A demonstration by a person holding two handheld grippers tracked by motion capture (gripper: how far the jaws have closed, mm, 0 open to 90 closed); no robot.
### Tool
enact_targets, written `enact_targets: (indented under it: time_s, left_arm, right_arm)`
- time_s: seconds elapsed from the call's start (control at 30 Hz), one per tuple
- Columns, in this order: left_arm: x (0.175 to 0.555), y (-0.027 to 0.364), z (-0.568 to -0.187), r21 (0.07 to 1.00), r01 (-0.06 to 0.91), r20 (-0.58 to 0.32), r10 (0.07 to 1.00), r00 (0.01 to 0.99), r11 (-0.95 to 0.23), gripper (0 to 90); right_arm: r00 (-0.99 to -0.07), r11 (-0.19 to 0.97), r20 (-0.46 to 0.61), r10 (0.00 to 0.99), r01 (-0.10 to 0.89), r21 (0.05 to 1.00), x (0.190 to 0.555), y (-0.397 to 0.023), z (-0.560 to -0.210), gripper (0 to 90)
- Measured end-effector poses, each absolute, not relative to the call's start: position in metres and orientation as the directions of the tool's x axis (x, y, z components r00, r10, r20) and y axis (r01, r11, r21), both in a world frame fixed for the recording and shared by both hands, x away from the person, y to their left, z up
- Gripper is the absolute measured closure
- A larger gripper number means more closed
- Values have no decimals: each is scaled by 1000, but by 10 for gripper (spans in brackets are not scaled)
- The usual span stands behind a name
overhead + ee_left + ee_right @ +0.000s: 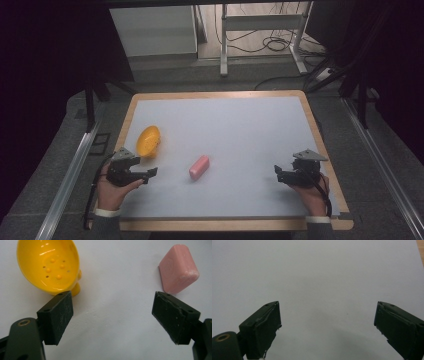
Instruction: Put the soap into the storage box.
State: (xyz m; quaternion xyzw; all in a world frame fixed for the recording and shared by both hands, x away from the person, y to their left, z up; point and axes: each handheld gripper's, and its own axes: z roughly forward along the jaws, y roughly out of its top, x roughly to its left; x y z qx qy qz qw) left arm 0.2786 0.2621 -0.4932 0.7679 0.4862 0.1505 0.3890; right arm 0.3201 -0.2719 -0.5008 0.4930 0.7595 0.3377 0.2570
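Two grippers rest wide-jawed, holding nothing: left gripper [150, 173] has the yellow soap dish [148, 140] at twelve o'clock, pink soap [199, 166] at three; right gripper [278, 172] faces bare mat [240, 125].

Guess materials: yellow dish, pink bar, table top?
Yellow dish: likely glossy moulded plastic; sharp highlights, drain holes and bumps. Pink bar: probably soap; matte, waxy, whitish scuffed edges. Table top: matte pale sheet, possibly laminate, with a wood-look rim.

Dim surrounds, table [240, 130] evenly lit from above; glare on yellow dish [50, 265], jaws w/ soft shadows.
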Motion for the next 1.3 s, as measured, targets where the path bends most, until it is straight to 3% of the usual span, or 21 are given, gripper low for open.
enact_targets:
  time_s: [0.67,1.3]
  left_arm:
    - [284,251,-464,735,639,-125,880,458,-227,198]
    - [296,225,-454,725,624,-89,858,506,-292,199]
  right_arm:
    - [-377,274,-53,925,561,781,314,-277,-498,75]
    - [-366,266,-52,929,561,784,314,-281,-498,75]
